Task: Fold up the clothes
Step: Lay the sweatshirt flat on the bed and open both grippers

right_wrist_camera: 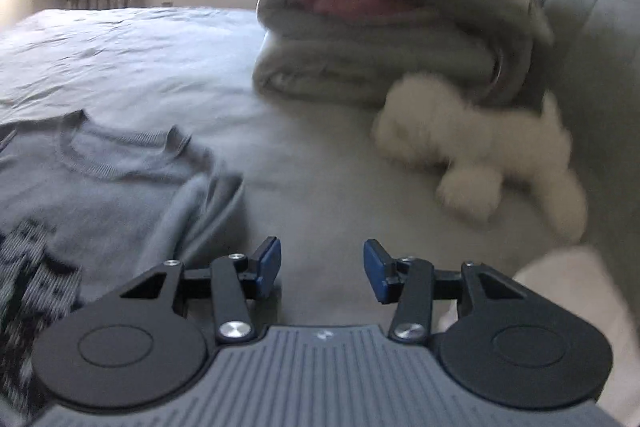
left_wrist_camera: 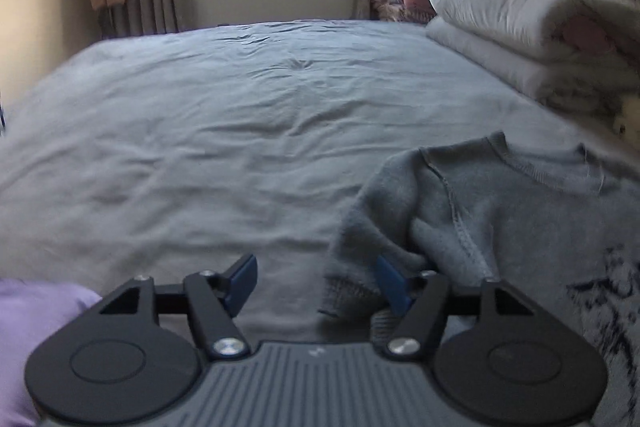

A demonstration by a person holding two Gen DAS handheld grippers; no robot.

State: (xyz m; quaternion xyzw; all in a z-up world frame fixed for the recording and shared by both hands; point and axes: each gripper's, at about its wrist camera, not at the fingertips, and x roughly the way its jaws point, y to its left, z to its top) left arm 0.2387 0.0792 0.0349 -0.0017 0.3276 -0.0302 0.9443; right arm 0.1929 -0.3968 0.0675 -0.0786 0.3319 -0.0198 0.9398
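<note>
Grey sweater (left_wrist_camera: 500, 211) lies face-up on bed (left_wrist_camera: 224, 115), collar toward folded bedding stack (left_wrist_camera: 520, 27). Left gripper (left_wrist_camera: 316, 283) wide open, empty, over sleeve beside sweater body. Right gripper (right_wrist_camera: 322, 269) wide open, empty, just beside sweater's opposite sleeve. Likely sleeve-fold step; next: close on sleeve, carry across chest.

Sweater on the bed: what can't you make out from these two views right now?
- Left wrist view: the sweater runs off the right edge; its dark print is cut off.
- Left wrist view: the left gripper hides the sleeve cuff.
- Right wrist view: the hem lies behind the right gripper; blur smears the print.
</note>
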